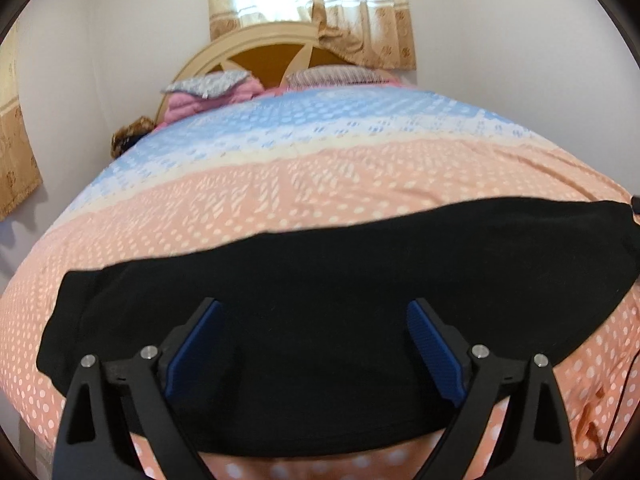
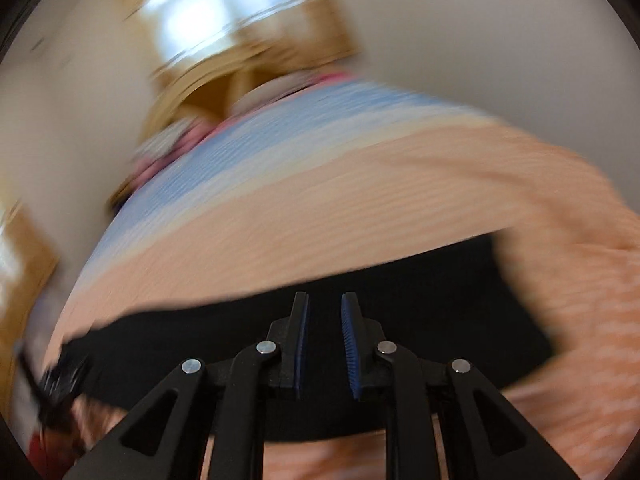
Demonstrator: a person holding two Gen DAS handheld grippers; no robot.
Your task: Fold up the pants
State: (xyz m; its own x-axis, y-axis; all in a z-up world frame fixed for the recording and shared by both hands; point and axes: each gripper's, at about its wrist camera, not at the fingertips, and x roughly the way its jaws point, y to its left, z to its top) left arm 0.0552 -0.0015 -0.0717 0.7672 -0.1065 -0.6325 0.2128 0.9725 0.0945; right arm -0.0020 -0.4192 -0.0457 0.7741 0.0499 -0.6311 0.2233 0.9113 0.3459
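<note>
Left tongs [image 1: 314, 344] (wide apart) over black pants [image 1: 320, 264]

Left claw [image 1: 314, 344] gapes wide over black pants [image 1: 320, 280] on bedspread [image 1: 320, 184].

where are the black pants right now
The black pants lie spread flat across the near, peach-dotted end of the bedspread, just ahead of the open left gripper in the left wrist view.
</note>
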